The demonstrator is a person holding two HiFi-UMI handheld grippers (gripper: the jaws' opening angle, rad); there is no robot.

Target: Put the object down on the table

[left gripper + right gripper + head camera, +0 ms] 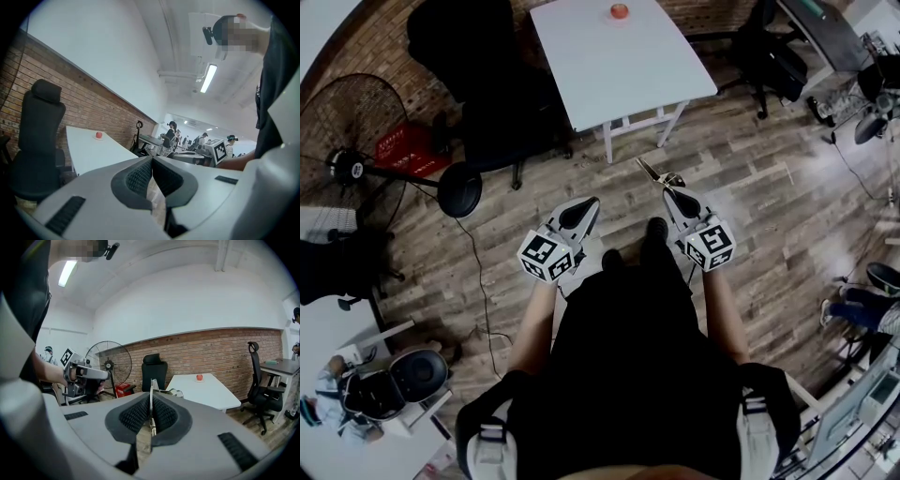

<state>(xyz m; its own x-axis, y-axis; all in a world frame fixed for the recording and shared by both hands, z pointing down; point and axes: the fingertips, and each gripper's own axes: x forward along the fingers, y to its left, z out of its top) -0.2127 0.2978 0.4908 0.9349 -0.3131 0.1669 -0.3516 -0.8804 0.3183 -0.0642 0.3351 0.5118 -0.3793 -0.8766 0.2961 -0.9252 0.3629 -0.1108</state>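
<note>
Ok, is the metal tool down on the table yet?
No, the right gripper is shut on the metal tool, and the white table stands well beyond it.

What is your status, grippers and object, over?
Left gripper shut, empty. Right gripper shut on thin metal tool, held over the floor. Table ahead, not yet reached; small red thing at its far end.
</note>
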